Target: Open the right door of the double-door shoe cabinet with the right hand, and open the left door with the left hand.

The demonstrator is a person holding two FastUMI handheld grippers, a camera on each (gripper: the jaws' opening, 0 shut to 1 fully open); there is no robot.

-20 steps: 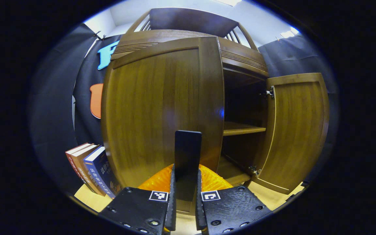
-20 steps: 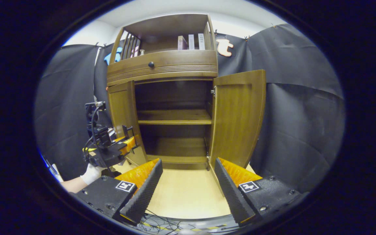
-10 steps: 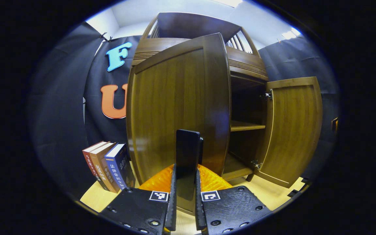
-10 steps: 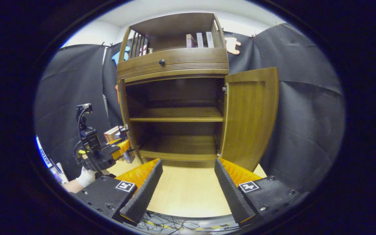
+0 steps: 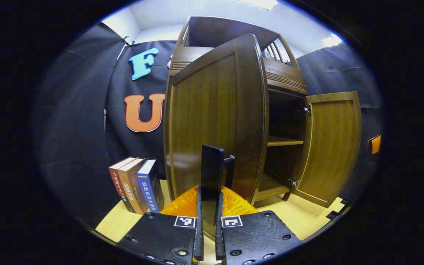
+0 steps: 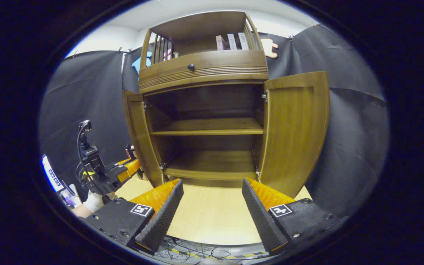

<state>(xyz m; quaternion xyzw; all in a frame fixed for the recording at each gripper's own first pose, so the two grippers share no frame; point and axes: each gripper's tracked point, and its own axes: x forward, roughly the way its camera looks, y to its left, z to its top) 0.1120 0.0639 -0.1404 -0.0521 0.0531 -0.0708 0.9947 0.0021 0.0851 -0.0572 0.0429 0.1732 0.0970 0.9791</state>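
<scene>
The brown wooden shoe cabinet (image 6: pixel 204 70) stands with both doors swung out. In the left gripper view, the left door (image 5: pixel 212 114) fills the middle, and my left gripper (image 5: pixel 209 198) is shut on its black bar handle (image 5: pixel 212 169). The right door (image 5: pixel 331 143) hangs open beyond it. In the right gripper view, my right gripper (image 6: pixel 212 182) is open in front of the cabinet with nothing between its fingers, apart from both doors. The left door (image 6: pixel 138 136) shows nearly edge-on, and the right door (image 6: pixel 294 129) stands wide. The left gripper (image 6: pixel 123 171) and a gloved hand (image 6: pixel 94 200) are at the lower left.
Three books (image 5: pixel 136 184) stand on the light wooden floor (image 6: pixel 208 217) left of the cabinet. An inner shelf (image 6: pixel 208 127) is bare. A drawer with a knob (image 6: pixel 191 66) and a top shelf with books (image 6: pixel 230 42) sit above. Cables (image 6: pixel 182 252) lie near me.
My left gripper has pulled the left door further open on its hinge, from roughly half open to wide. My right gripper has stayed open and drifted slightly left relative to the cabinet.
</scene>
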